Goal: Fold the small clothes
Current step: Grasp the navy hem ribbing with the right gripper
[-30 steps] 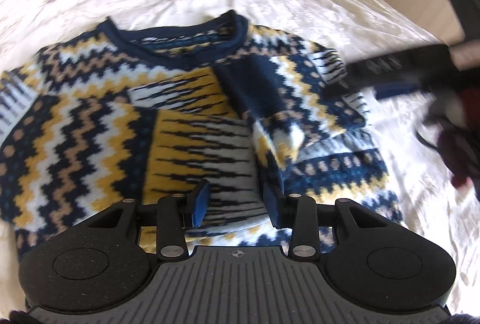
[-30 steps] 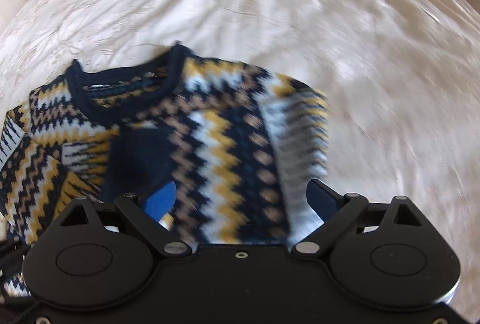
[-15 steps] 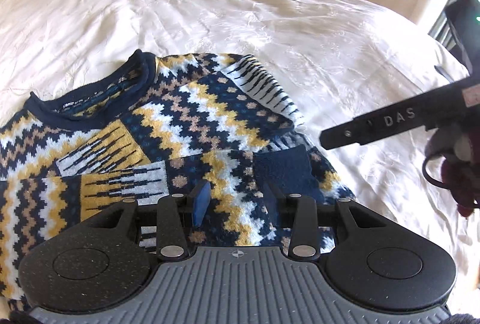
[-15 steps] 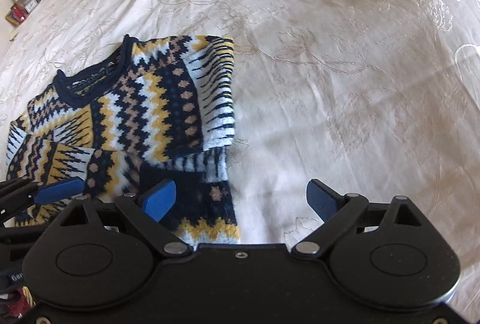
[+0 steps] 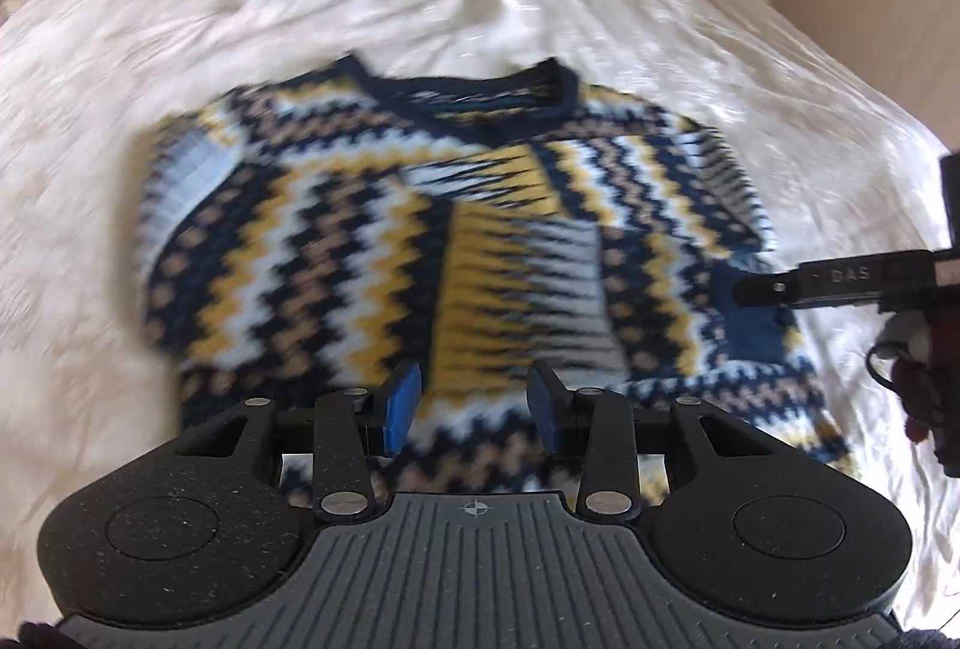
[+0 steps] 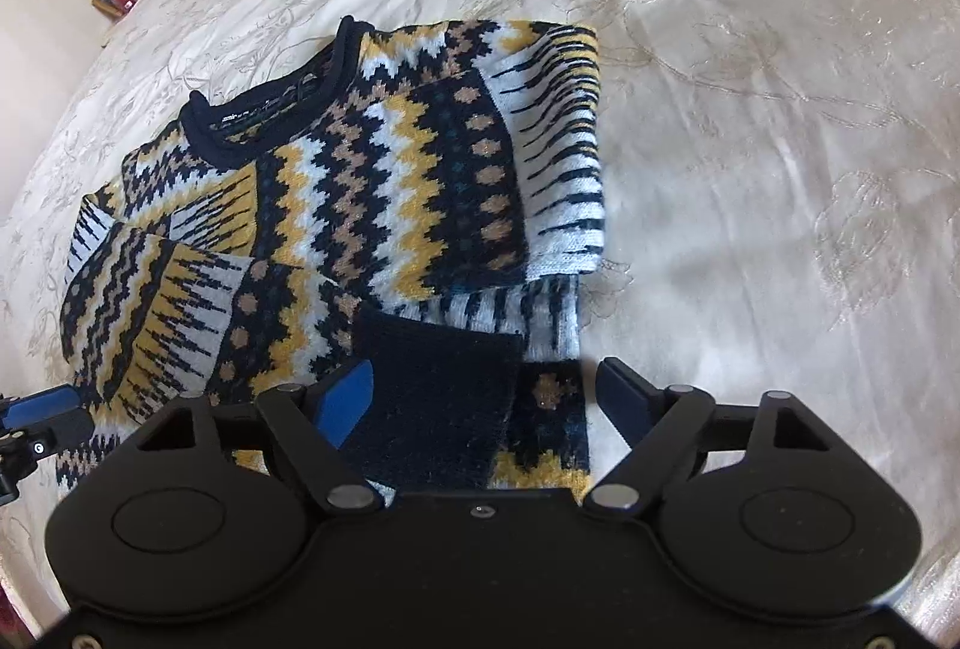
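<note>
Closing our right gripper [image 6: 483,397] around the sweater [image 6: 384,205] hem to fold it up the bed [image 6: 750,108], we hover our left gripper [image 5: 474,409] part-open, holding nothing

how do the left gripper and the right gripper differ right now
The left gripper has its jaws set narrow, while the right gripper's stand wider and are closing. The left gripper hovers above the middle of the sweater's hem; the right gripper straddles the dark sleeve cuff at the hem's corner. Both have blue pads, point down at the sweater on the white bedspread, and grip nothing.
</note>
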Action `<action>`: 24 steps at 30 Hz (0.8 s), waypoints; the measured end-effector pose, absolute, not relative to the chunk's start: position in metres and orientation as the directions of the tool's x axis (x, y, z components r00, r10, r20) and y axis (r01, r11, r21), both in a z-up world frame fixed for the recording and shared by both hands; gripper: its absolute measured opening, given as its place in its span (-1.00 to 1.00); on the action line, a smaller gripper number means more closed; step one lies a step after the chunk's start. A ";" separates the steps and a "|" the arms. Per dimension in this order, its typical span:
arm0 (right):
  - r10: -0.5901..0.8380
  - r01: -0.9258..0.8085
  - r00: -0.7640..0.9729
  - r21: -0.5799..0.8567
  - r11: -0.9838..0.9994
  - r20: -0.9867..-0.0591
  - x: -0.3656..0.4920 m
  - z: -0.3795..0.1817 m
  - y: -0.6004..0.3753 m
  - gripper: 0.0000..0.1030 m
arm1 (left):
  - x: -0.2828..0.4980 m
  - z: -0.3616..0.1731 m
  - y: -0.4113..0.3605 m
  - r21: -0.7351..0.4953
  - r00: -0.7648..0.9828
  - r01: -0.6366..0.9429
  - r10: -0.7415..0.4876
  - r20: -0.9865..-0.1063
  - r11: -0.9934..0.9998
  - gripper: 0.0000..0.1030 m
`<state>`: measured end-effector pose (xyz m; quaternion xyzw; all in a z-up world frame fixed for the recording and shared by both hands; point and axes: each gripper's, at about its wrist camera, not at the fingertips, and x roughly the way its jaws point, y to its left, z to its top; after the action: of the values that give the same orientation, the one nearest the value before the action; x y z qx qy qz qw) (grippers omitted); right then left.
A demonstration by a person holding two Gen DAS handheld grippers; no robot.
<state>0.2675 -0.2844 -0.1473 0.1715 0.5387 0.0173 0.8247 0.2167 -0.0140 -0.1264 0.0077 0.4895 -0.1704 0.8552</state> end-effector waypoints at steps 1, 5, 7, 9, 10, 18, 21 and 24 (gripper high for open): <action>0.225 0.156 0.421 0.315 0.936 -0.879 0.267 -0.149 -0.284 0.45 | 0.216 -0.127 -0.007 -0.150 0.463 0.277 -0.268 -0.845 0.949 -0.26; 0.257 0.157 0.435 0.354 0.922 -0.863 0.266 -0.153 -0.285 0.24 | 0.211 -0.128 0.012 -0.143 0.466 0.216 -0.231 -0.854 0.966 -0.26; 0.238 0.152 0.456 0.338 0.929 -0.857 0.263 -0.149 -0.284 0.23 | 0.209 -0.127 0.016 -0.142 0.468 0.202 -0.223 -0.855 0.969 -0.26; 0.197 0.163 0.489 0.311 0.936 -0.850 0.258 -0.142 -0.285 0.25 | 0.207 -0.127 0.018 -0.140 0.471 0.197 -0.219 -0.855 0.970 -0.26; 0.187 0.165 0.507 0.307 0.937 -0.842 0.256 -0.139 -0.286 0.25 | 0.206 -0.127 0.018 -0.142 0.471 0.196 -0.220 -0.854 0.970 -0.26; 0.179 0.086 0.559 0.271 0.959 -0.810 0.263 -0.131 -0.282 0.25 | 0.203 -0.126 0.011 -0.152 0.469 0.203 -0.232 -0.852 0.967 -0.26; 0.230 0.072 0.543 0.318 0.945 -0.807 0.266 -0.134 -0.284 0.24 | 0.203 -0.126 0.011 -0.159 0.469 0.198 -0.236 -0.851 0.967 -0.26; 0.258 0.062 0.499 0.331 0.942 -0.827 0.268 -0.144 -0.283 0.24 | 0.204 -0.127 0.012 -0.155 0.467 0.193 -0.229 -0.854 0.969 -0.26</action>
<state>0.2682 -0.2827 -0.1437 0.1606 0.4971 0.0576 0.8507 0.2038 0.0125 -0.1274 -0.0182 0.5014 -0.1231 0.8562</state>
